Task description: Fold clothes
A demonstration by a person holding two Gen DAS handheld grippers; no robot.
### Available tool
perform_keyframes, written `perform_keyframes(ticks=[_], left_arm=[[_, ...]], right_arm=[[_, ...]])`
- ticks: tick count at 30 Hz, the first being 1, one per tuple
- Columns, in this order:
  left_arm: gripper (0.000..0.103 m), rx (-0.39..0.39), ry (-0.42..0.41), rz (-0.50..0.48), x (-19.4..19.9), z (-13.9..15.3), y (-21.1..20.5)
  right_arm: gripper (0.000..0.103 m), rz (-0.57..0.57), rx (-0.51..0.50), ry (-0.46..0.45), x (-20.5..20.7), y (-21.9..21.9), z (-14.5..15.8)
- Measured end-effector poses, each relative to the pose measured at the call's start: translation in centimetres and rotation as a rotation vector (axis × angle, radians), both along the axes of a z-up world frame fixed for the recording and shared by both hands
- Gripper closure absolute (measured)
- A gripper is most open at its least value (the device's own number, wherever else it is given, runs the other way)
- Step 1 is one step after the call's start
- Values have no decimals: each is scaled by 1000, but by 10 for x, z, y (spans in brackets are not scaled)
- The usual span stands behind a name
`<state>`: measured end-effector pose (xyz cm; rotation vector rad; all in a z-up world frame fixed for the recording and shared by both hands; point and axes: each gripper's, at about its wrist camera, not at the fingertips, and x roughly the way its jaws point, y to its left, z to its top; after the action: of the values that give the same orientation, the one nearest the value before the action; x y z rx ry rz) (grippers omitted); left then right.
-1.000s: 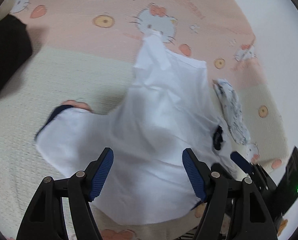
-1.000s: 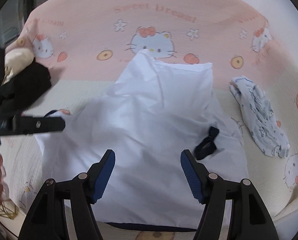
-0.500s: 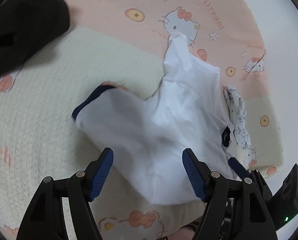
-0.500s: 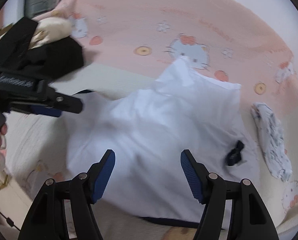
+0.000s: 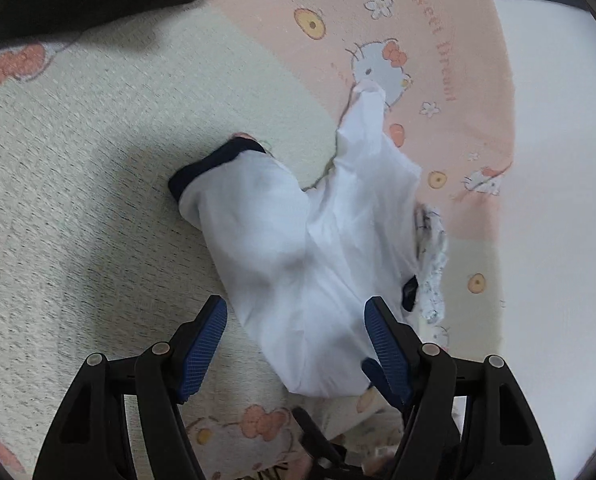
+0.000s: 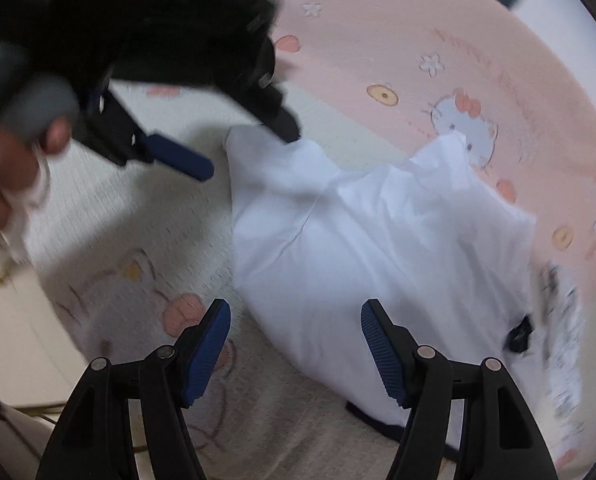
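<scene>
Both claws have swung leftward over the smooth, crumpled white shirt [image 5: 318, 248].

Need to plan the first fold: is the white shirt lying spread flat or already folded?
Neither: the white shirt lies loosely spread and rumpled on the blanket, one navy-cuffed sleeve sticking out, with no neat fold visible.

Pink-and-cream cartoon-cat blanket [image 5: 98, 160] beside a white surface [image 5: 558, 160].
</scene>
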<state>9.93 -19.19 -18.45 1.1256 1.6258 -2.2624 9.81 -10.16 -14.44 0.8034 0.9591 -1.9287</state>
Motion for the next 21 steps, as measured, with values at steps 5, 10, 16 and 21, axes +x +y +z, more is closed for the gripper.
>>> perform_keyframes(ticks=[5, 10, 16, 21], left_arm=[[33, 39, -1, -24, 0, -9, 2], [33, 82, -4, -29, 3, -18, 3], [34, 138, 11, 14, 8, -25, -3], [33, 154, 15, 30, 7, -27, -4]], right_arm=[[36, 46, 70, 124, 6, -15, -18], [36, 38, 61, 178, 3, -25, -23], [34, -1, 45, 219, -7, -39, -26], [56, -21, 32, 205, -11, -48, -28]])
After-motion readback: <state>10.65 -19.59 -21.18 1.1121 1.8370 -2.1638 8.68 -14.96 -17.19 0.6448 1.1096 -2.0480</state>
